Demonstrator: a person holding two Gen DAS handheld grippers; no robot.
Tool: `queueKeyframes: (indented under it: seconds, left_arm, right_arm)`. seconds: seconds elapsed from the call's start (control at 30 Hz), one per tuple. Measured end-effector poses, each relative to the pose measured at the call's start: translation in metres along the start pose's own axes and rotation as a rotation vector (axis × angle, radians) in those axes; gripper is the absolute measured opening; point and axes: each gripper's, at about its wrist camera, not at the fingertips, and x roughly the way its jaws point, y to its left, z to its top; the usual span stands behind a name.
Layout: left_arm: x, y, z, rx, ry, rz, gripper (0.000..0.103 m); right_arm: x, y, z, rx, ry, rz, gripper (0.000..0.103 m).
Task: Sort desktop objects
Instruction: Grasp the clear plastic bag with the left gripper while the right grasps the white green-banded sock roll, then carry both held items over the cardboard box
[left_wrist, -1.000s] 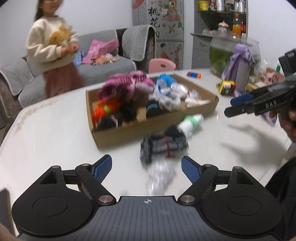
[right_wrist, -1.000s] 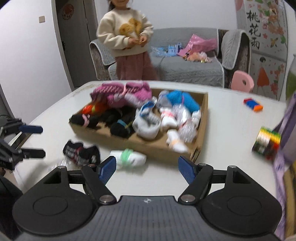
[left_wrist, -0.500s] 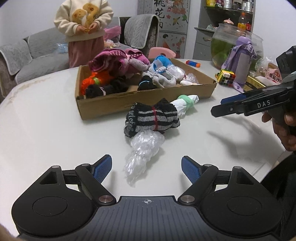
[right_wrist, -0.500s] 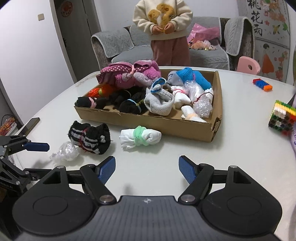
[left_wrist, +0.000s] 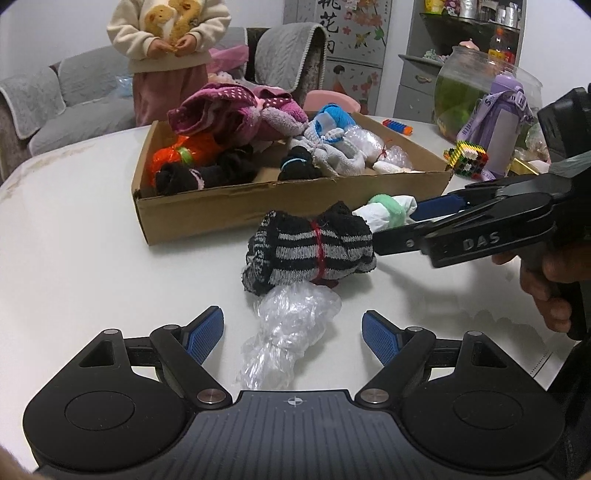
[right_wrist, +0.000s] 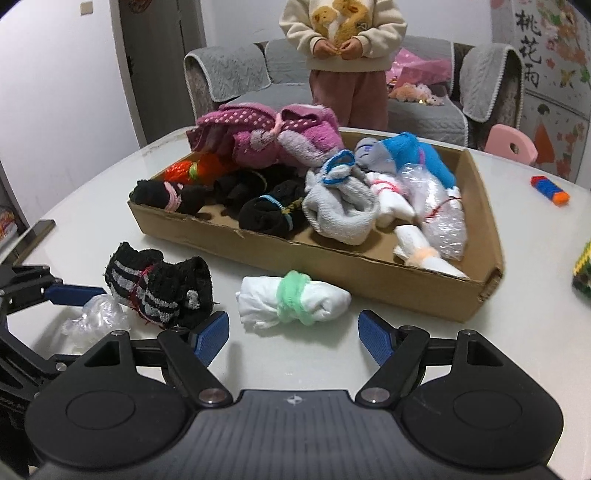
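Nearing the white sock bundle (right_wrist: 291, 302), right tool (right_wrist: 293, 334) opening

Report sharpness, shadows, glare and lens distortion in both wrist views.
Left wrist view: sharp; fisheye bends the cardboard box edges; the right gripper casts a soft shadow on the glossy table. Right wrist view: sharp centre, dark vignetted corners, faint sheen beside the white sock bundle.

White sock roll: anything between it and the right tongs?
No. In the right wrist view only bare table separates the white sock roll from the right tongs, whose pads are opening.
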Motion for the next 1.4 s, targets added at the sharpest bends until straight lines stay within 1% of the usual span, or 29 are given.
queueKeyframes:
  seconds: [0.1, 0.13, 0.2, 0.3, 0.37, 0.43, 0.47, 0.5, 0.57, 0.67, 0.97, 1.17, 1.4]
  left_arm:
    - [0.002, -0.001, 0.001, 0.013, -0.002, -0.001, 0.085]
    - [0.003, -0.002, 0.001, 0.016, -0.004, -0.004, 0.083]
    - [0.002, -0.003, 0.001, 0.02, -0.007, -0.007, 0.081]
    - [0.001, -0.003, 0.0, 0.024, -0.011, -0.006, 0.072]
    - [-0.001, -0.002, 0.0, 0.02, -0.013, -0.007, 0.067]
    - [-0.002, -0.001, 0.0, 0.018, -0.012, -0.005, 0.064]
    - [-0.003, -0.001, 0.0, 0.018, -0.011, -0.004, 0.061]
    - [-0.003, -0.002, 0.0, 0.021, -0.01, -0.003, 0.059]
    - [-0.006, -0.002, -0.001, 0.025, -0.009, -0.006, 0.05]
    - [-0.008, -0.002, -0.003, 0.023, -0.007, -0.009, 0.046]
    - [-0.02, 0.002, -0.005, 0.017, -0.001, 0.003, 0.043]
    - [-0.034, 0.006, -0.003, 0.028, -0.007, 0.034, 0.043]
    - [-0.051, 0.012, 0.006, 0.035, -0.017, 0.081, 0.043]
  right_arm:
    - [0.006, 0.003, -0.001, -0.009, 0.005, -0.009, 0.075]
    - [0.007, 0.004, -0.001, -0.014, -0.001, -0.014, 0.078]
    - [0.009, 0.007, -0.001, -0.023, -0.007, -0.027, 0.08]
    - [0.012, 0.01, 0.0, -0.03, -0.012, -0.033, 0.08]
    - [0.012, 0.011, 0.001, -0.032, -0.017, -0.032, 0.077]
    - [0.012, 0.012, 0.001, -0.031, -0.021, -0.038, 0.07]
    - [0.012, 0.012, 0.001, -0.028, -0.022, -0.041, 0.067]
    - [0.011, 0.012, 0.002, -0.026, -0.024, -0.039, 0.061]
    - [0.011, 0.012, 0.001, -0.026, -0.027, -0.036, 0.059]
    - [0.01, 0.013, -0.001, -0.031, -0.033, -0.037, 0.058]
    - [-0.004, 0.006, -0.006, 0.027, -0.046, -0.007, 0.056]
    - [-0.02, -0.006, -0.011, 0.058, -0.054, 0.005, 0.056]
    - [-0.048, -0.031, -0.008, 0.1, -0.073, 0.001, 0.056]
